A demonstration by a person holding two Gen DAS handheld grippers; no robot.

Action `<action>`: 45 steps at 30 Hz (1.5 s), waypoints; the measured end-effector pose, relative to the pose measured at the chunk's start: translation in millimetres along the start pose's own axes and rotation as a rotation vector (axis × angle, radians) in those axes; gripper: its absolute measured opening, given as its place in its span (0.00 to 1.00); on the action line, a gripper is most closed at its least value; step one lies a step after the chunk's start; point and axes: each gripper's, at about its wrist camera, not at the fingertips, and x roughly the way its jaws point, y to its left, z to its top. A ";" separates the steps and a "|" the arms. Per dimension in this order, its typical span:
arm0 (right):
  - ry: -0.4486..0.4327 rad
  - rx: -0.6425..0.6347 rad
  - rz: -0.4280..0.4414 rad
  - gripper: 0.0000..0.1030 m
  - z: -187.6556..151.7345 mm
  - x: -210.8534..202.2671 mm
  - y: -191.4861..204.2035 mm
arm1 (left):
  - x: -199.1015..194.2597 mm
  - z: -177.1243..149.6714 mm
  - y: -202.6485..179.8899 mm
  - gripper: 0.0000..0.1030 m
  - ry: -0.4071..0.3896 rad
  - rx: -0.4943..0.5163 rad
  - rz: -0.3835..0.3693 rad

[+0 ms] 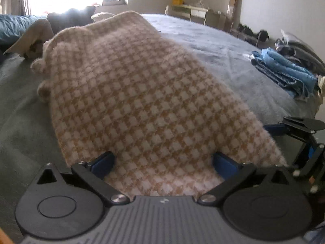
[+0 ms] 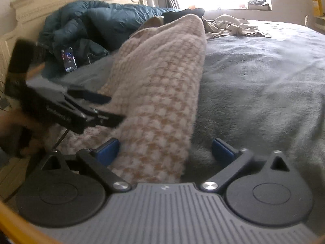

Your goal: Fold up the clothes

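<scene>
Both grippers' fingers [image 1: 102,161] spread wide around checked sweater [image 1: 130,93] stretching lengthwise away.

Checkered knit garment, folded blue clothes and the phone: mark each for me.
checkered knit garment [image 1: 132,93]: left wrist view, middle of its spread top face.
folded blue clothes [image 1: 284,73]: left wrist view, top of the stack.
phone [image 2: 69,60]: right wrist view, middle of its lit screen.

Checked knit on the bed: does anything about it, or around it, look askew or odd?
The checked knit lies bunched and skewed across the grey bedspread, humped at its far end, not flat. Both claws, left and right, are open around its near edge. Beyond it lies a crumpled beige garment. Nothing looks damaged.
</scene>
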 end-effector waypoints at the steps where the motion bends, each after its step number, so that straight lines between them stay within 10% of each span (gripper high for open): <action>1: 0.007 0.002 -0.003 0.97 1.3 0.2 0.5 | -6.6 2.9 -2.2 0.99 0.012 -0.004 0.016; 7: 0.020 0.011 -0.017 0.97 -0.9 -3.1 0.9 | -58.8 -18.7 -23.8 0.98 0.030 0.006 0.028; 12: 0.033 -0.010 -0.034 0.98 -0.7 -2.0 5.1 | -27.6 -61.1 -54.0 1.00 0.042 0.169 0.193; 31: 0.026 -0.014 -0.014 0.99 -0.8 -0.3 0.8 | -39.5 -78.7 -77.1 1.00 0.144 0.158 0.242; 37: 0.024 -0.015 -0.011 0.99 -1.5 0.2 1.0 | -78.4 -55.7 -75.2 0.94 -0.025 0.078 0.231; 45: 0.027 -0.062 -0.041 0.99 -5.3 1.7 8.8 | -18.0 -69.7 -62.2 1.00 -0.053 0.077 0.227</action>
